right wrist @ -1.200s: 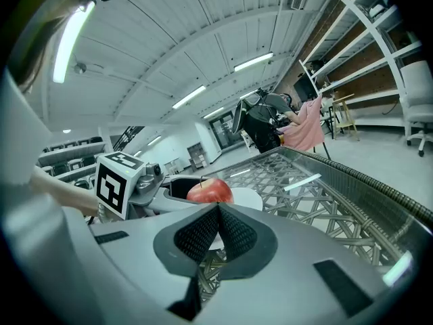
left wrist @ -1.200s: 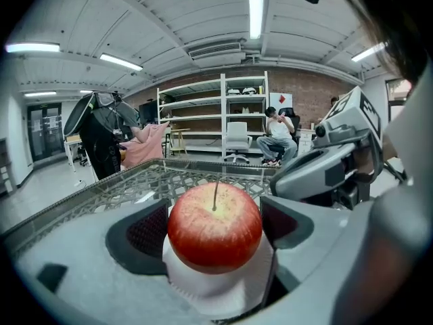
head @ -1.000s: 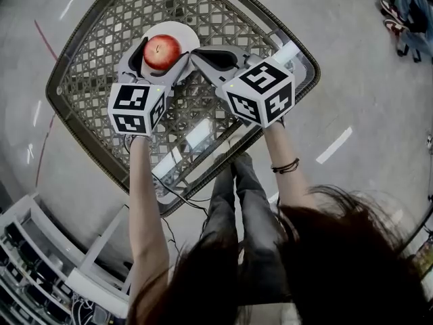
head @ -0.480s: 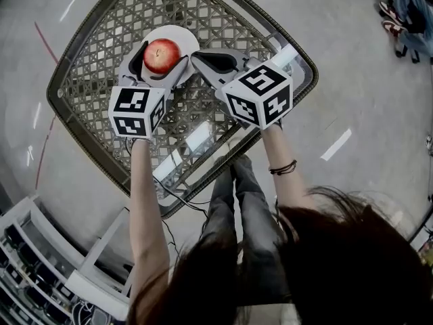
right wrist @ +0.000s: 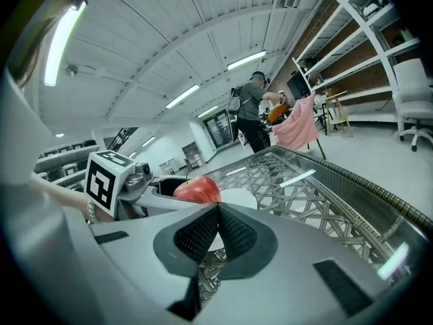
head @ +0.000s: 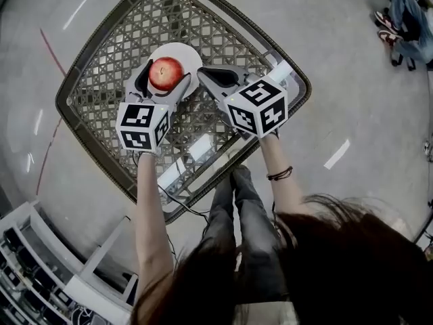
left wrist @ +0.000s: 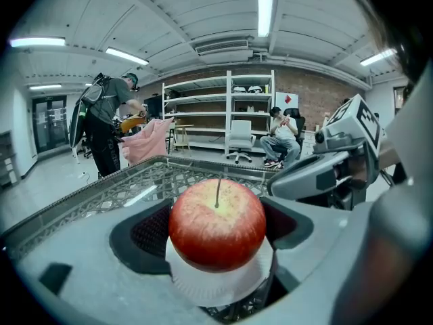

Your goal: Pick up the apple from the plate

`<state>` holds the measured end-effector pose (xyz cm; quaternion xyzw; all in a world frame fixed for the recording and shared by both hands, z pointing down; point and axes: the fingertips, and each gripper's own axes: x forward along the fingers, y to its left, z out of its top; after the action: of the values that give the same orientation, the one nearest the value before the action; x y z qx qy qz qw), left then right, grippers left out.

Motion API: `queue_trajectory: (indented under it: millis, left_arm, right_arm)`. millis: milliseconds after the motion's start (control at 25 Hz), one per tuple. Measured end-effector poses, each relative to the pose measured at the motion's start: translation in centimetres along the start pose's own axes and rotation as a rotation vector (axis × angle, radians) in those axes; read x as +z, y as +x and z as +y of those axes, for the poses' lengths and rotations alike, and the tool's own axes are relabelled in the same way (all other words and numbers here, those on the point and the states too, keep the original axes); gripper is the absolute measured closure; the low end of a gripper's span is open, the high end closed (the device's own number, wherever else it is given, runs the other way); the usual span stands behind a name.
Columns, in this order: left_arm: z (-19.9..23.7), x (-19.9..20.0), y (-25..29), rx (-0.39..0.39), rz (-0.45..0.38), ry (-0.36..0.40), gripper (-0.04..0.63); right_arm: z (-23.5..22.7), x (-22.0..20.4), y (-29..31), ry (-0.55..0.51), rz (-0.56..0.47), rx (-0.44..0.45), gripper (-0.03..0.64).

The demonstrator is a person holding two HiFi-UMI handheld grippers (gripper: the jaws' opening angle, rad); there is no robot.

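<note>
Lattice-top table (head: 101,107) on a grey floor, white plate (head: 188,49) near its far corner, apple (head: 166,73) sitting on the plate. Head view: left gripper (head: 165,81) is over the plate with a jaw on each side of the apple; right gripper (head: 203,74) is parked just beside the plate, touching nothing. Left gripper view: jaws spread to apple width, dark pads (left wrist: 145,232) right up against both flanks, apple centred, stem up, underside on the plate, so not lifted. I read that as gripped, but can't rule out a thin gap. Shelving (left wrist: 250,107) and people in the background, not relevant. Right gripper view: jaws fully together, nothing between them, apple and plate off to its left and further out. Step in hand, as I judge it: grasp made or nearly so, lift not begun. Next move calls for a firm squeeze, then a straight vertical lift. Round fruit could roll out if the grip is off-centre, and the light plate may drag along.
</note>
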<state>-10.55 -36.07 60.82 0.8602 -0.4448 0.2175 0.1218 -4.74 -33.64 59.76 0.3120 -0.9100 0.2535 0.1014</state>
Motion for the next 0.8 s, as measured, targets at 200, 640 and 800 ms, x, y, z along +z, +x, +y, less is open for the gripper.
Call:
queue_trajectory:
  millis: [200, 640, 800]
  left_arm:
    - [-0.2, 0.8, -1.0, 0.011, -0.003, -0.021, 0.181]
    - [-1.1, 3.2, -4.5, 0.025, -0.025, -0.093, 0.181]
    - [-1.9, 3.7, -5.6, 0.023, -0.023, -0.108, 0.181]
  right_arm:
    - [0.6, 1.2, -0.5, -0.012, -0.002, 0.006, 0.607]
    - [3.0, 3.7, -2.2, -0.010, -0.013, 0.018, 0.607]
    - [3.6, 4.9, -3.1, -0.021, -0.023, 0.016, 0.607]
